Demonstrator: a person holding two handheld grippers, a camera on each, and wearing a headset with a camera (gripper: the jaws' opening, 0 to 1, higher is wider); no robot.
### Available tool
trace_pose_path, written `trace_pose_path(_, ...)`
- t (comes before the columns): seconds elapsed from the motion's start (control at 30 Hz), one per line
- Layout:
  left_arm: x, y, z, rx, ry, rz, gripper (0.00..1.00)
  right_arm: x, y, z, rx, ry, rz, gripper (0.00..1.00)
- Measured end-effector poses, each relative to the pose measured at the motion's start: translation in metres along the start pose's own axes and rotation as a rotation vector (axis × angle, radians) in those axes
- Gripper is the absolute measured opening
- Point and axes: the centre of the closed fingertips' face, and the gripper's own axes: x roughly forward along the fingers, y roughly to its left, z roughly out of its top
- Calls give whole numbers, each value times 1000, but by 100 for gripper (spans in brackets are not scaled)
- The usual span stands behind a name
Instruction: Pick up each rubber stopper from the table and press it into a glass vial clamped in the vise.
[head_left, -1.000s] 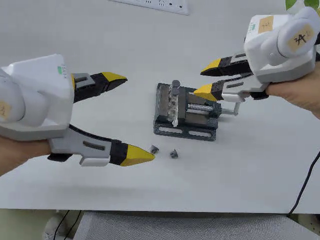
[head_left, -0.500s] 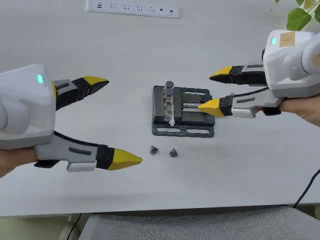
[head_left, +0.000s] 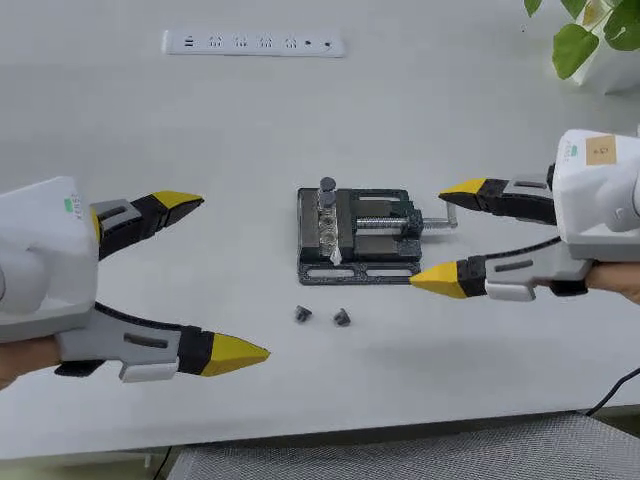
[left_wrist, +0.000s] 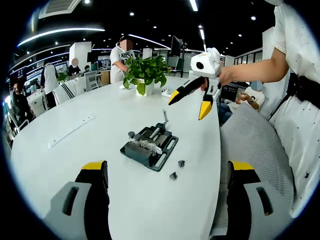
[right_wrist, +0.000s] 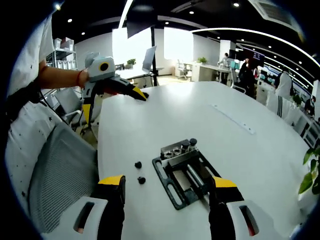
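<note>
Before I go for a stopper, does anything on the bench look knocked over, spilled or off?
Nothing stands out. The vise sits flat with vials upright in a row; two loose stoppers lie on the table beside it. The left claw and right claw are open and empty.

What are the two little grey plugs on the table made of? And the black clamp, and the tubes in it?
The plugs look like rubber: dull dark grey, no shine. The clamp looks like dark painted metal, with a bare silvery screw poking out. The tubes look like clear glass, see-through with bright glints, though clear plastic could look the same.
</note>
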Motion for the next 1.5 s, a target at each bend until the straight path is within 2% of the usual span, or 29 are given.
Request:
trace_pose_path(0.3, -5, 1, -6, -2, 11, 18, 99, 0, 18, -25, 40, 13, 4, 67)
trace_pose_path(0.67, -7, -1, -14, -10, 20, 17, 99, 15, 36, -52, 106, 22, 2, 64)
trace_pose_path(0.83, -8, -1, -17, -18, 19, 17, 99, 26, 46, -54, 121, 20, 8, 59)
trace_pose_path(1.03, -9, -1, -20, -25, 20, 17, 99, 44, 55, -56, 127, 32, 24, 49)
trace_pose_path(1.27, -9, -1, -22, -33, 17, 20, 99, 67, 58, -51, 122, 33, 34, 32)
trace_pose_path(1.5, -9, -1, -22, -39, 14, 21, 99, 84, 58, -48, 120, 44, 48, 23)
